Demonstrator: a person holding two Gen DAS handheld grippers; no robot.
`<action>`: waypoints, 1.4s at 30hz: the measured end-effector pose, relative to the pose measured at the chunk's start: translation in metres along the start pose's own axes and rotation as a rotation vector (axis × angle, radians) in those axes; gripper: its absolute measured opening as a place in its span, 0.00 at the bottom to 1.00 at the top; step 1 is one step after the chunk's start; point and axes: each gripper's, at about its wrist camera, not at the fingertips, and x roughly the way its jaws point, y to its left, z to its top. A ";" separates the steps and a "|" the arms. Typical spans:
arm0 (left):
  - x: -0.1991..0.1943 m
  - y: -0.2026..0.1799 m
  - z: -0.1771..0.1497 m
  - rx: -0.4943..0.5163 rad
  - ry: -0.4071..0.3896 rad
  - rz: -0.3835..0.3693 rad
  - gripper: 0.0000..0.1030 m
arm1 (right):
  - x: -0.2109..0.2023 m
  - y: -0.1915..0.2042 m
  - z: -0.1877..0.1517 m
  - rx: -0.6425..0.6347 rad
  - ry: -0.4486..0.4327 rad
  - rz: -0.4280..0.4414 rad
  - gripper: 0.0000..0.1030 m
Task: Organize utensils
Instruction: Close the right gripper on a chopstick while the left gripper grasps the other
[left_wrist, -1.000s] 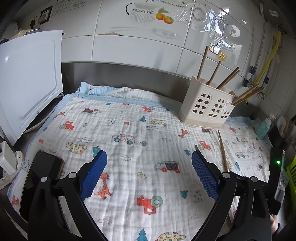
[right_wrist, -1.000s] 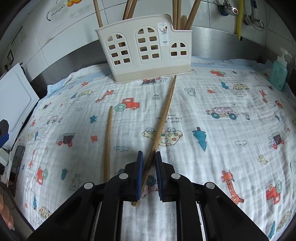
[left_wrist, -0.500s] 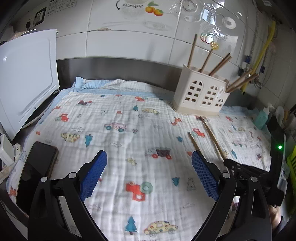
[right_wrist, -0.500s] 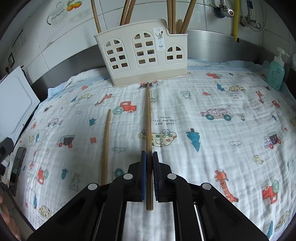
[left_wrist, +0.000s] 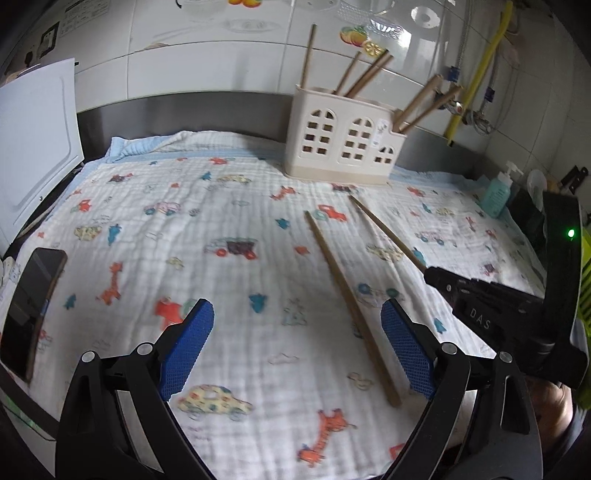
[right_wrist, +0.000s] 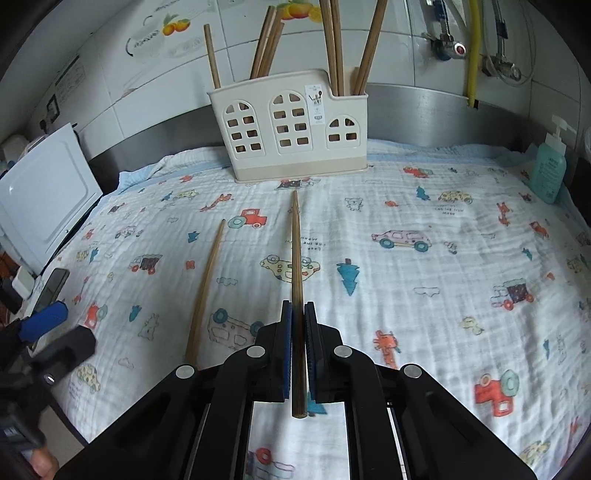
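A cream utensil holder (left_wrist: 343, 147) (right_wrist: 291, 129) with several chopsticks stands at the back of the printed cloth (left_wrist: 221, 229). One loose chopstick (left_wrist: 347, 295) (right_wrist: 207, 288) lies on the cloth. My left gripper (left_wrist: 295, 314) is open above the cloth, and the chopstick's near end lies just inside its right pad. My right gripper (right_wrist: 298, 308) (left_wrist: 432, 275) is shut on a second chopstick (right_wrist: 295, 251) (left_wrist: 384, 230), which points at the holder with its tip low over the cloth. One blue finger (right_wrist: 44, 317) of the left gripper shows at the left edge.
A white board (left_wrist: 33, 147) leans at the left, and a dark phone (left_wrist: 29, 306) lies on the cloth's left edge. A teal soap bottle (right_wrist: 550, 173) stands at the right by the steel backsplash. A yellow hose (left_wrist: 476, 66) and taps hang on the tiled wall.
My right gripper closed on its chopstick and swung it straight toward the holder. My left gripper moved right and lower, so the loose chopstick now lies between its fingers.
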 end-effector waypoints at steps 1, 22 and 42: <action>0.001 -0.007 -0.004 0.005 0.003 0.006 0.88 | -0.002 -0.002 0.000 -0.001 -0.004 0.010 0.06; 0.035 -0.051 -0.023 -0.030 0.111 -0.004 0.16 | -0.003 -0.035 -0.002 0.011 -0.004 0.117 0.06; 0.054 -0.056 -0.017 -0.043 0.217 0.034 0.12 | 0.001 -0.041 -0.006 0.023 0.006 0.134 0.06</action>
